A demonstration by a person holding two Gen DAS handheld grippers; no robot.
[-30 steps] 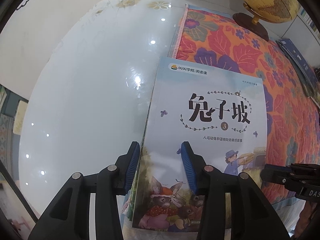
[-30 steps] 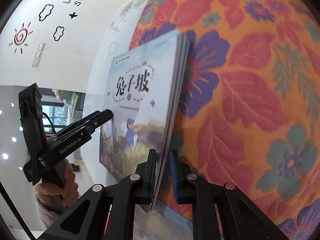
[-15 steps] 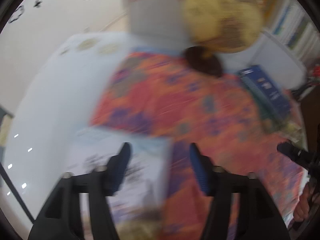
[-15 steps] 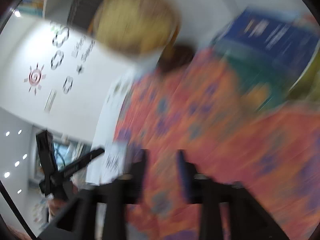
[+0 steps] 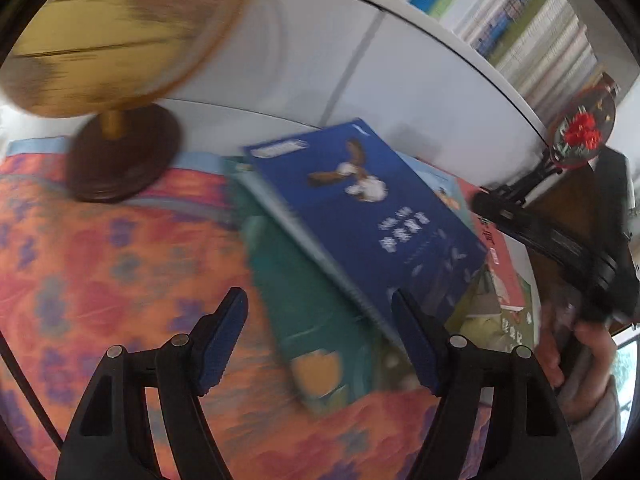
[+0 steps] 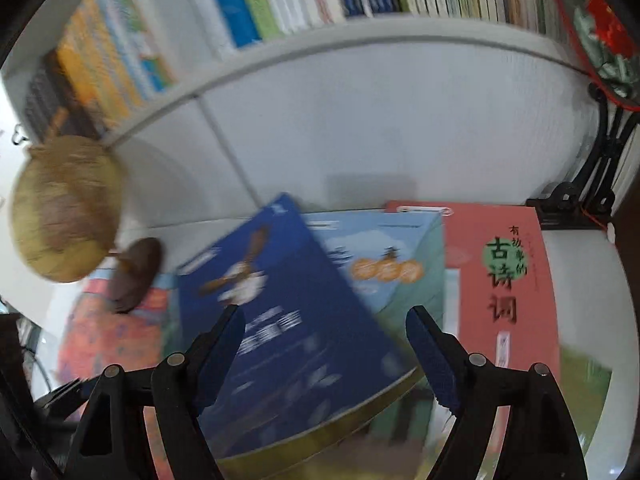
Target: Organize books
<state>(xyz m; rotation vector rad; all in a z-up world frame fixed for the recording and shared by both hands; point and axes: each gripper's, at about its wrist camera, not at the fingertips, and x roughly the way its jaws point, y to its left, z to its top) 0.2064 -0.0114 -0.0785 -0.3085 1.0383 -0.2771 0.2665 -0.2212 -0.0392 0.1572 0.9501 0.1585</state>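
- Both views have swung off the pale-blue rabbit book that each gripper pinched a second ago; that book is no longer in either frame, and a loose pile of other books now fills the centre.
- Left gripper [image 5: 319, 334]: jaws have just been opening and stand spread, nothing pressed between the pads. Seen between the fingers are the flowered cloth [image 5: 100, 272] and the lower edge of the pile.
- Right gripper [image 6: 325, 350]: jaws have just been opening and stand wide apart, gripping nothing. It hangs above the pile; it also shows at the right edge of the left wrist view, held in a hand [image 5: 580, 356].
- Dark blue book [image 5: 360, 216]: lies on top of the pile, skewed against the others, centre of both frames, bird on its cover.
- Green book [image 5: 296, 300]: beneath the blue one, lower centre of the left wrist view, partly on the cloth.
- Red book [image 6: 504, 280]: right of centre in the right wrist view, flat, large characters on its cover; a light blue book [image 6: 384, 256] lies between it and the dark blue one, partly covered.
- Globe [image 5: 116, 32]: upper left of the left wrist view, blurred, its dark base resting on the cloth.
- Bookshelf [image 6: 360, 52]: top of both frames, packed with upright books.
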